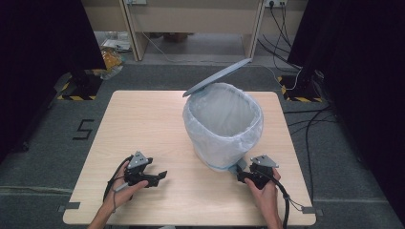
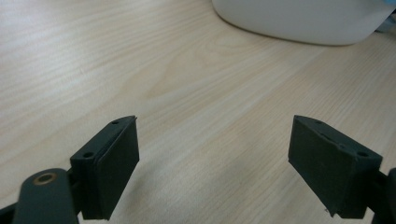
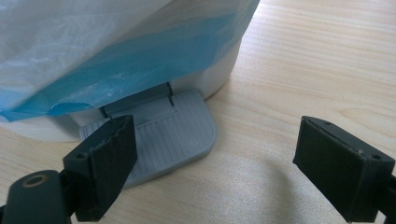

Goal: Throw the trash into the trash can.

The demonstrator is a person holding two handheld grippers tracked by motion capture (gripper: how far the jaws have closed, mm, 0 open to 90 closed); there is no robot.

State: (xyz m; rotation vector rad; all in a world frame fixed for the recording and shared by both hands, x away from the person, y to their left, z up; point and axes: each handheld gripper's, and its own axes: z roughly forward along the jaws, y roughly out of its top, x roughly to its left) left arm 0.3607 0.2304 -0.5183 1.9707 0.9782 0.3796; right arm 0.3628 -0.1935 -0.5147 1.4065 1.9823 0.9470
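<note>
Two grippers work at the pedal bin [image 1: 223, 126], centre of the high view: my right gripper [image 3: 212, 158], jaws apart and empty, presses one jaw on the pedal [image 3: 175, 135], my left gripper [image 2: 212, 163] idles wide, and slipping off would likely drop the lid [image 1: 217, 76].

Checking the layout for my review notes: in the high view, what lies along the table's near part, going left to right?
Left black claw → bare light wooden table → grey ribbed plastic pedal of the white bag-lined bin → right black claw.
</note>
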